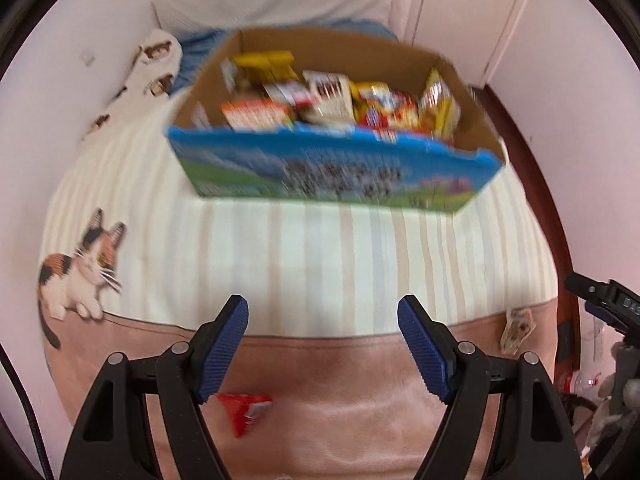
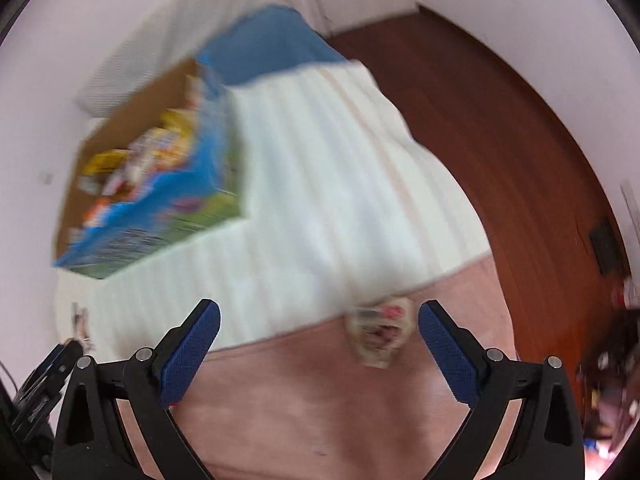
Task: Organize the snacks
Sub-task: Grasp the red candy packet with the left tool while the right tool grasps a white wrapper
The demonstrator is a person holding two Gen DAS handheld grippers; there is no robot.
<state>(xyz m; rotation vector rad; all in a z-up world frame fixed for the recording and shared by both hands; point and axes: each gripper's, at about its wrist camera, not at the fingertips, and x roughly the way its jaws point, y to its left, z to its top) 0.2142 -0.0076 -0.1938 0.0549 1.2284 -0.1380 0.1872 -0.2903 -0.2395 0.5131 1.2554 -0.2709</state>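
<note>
down at the lower left of the left wrist view there's one red snack packet point(image 1: 245, 414) lying flat on the pink blanket point(image 1: 340, 380), partly tucked behind the left pad of the left gripper point(image 1: 322, 322), so it sits low and to the left of the gap rather than between the pads. that gripper is roughly half spread with nothing in it. moving right, up in the centre of the frame, sits the one cardboard box point(image 1: 332, 168) with the blue printed front, already stuffed with packets (too blurry to count). further right, near the right edge on the pink strip, is one pale snack packet point(image 1: 516, 330).

same story in the right wrist view: box point(image 2: 160, 200) at upper left, and that pale packet point(image 2: 380, 330) lies low centre-right, just inside the right pad of the right gripper point(image 2: 320, 330), which is spread wide and empty. its long axis looks to run up-down in the frame, though motion blur makes that shaky.

so my read: two loose packets, one per hand. the right hand is nearer the pale one, the left nearer the red one, and the box is well beyond both.
</note>
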